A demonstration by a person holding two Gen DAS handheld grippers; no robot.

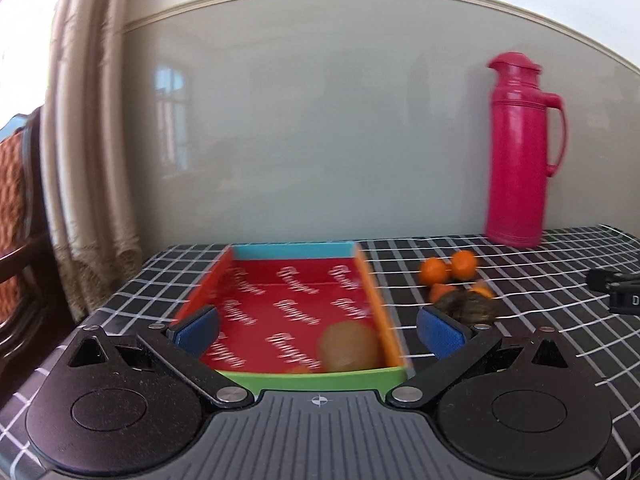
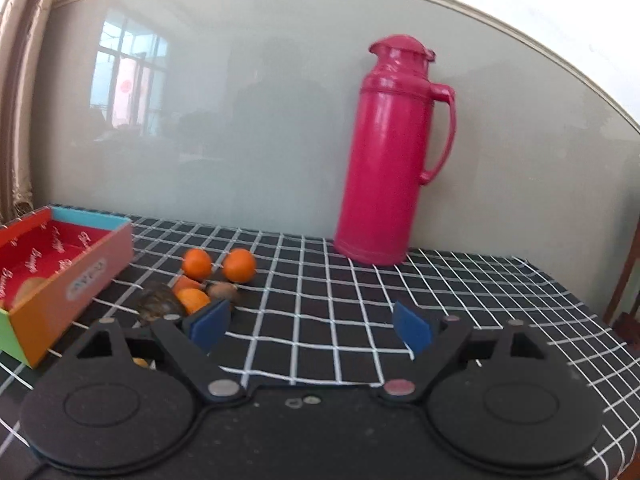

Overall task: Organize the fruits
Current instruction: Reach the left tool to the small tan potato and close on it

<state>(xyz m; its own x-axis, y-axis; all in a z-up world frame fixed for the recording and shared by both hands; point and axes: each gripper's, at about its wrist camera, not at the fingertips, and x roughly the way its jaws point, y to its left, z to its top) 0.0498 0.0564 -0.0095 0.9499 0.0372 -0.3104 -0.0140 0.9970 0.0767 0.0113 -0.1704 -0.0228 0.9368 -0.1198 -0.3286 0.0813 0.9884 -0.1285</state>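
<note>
A shallow cardboard box with a red printed floor and coloured walls lies on the checked tablecloth; it also shows at the left of the right wrist view. A brown kiwi lies blurred in its near right corner. My left gripper is open and empty, its pads astride the box's near end. To the right of the box is a loose pile: two oranges, orange pieces, a small kiwi and a dark round fruit. My right gripper is open and empty, just right of the pile.
A tall pink thermos jug stands at the back against the glossy wall panel. A curtain and a wooden chair are at the left. The black-and-white checked tablecloth covers the table; its right edge drops off near a wooden post.
</note>
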